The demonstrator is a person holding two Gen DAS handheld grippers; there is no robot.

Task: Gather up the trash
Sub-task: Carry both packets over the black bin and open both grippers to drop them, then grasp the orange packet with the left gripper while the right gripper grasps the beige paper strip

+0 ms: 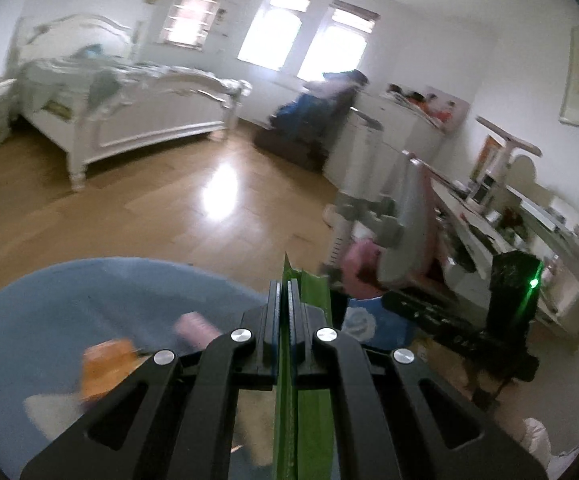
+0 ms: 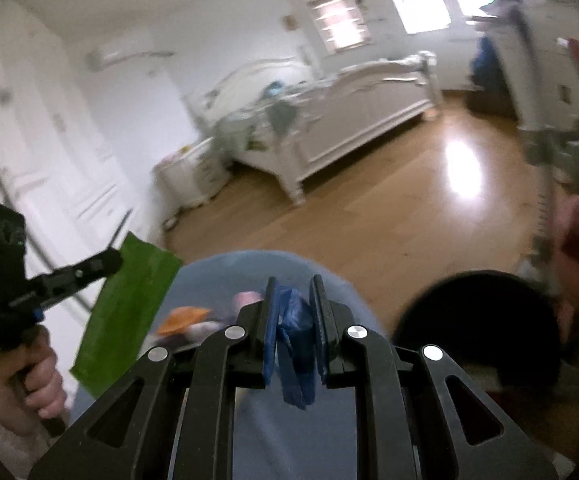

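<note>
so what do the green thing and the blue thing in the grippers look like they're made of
Green wrapper: looks like thin plastic or foil film, slightly glossy; it hangs as a flat sheet with a crimped edge from the shut left gripper. Blue scrap: seems to be soft thin plastic, like bag film; it is crumpled and droops between the right gripper pads. Blur leaves both uncertain.

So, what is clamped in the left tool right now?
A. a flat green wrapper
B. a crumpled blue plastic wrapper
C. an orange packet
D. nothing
A: the left tool is shut on the flat green wrapper; the crumpled blue wrapper sits in the right tool.
</note>
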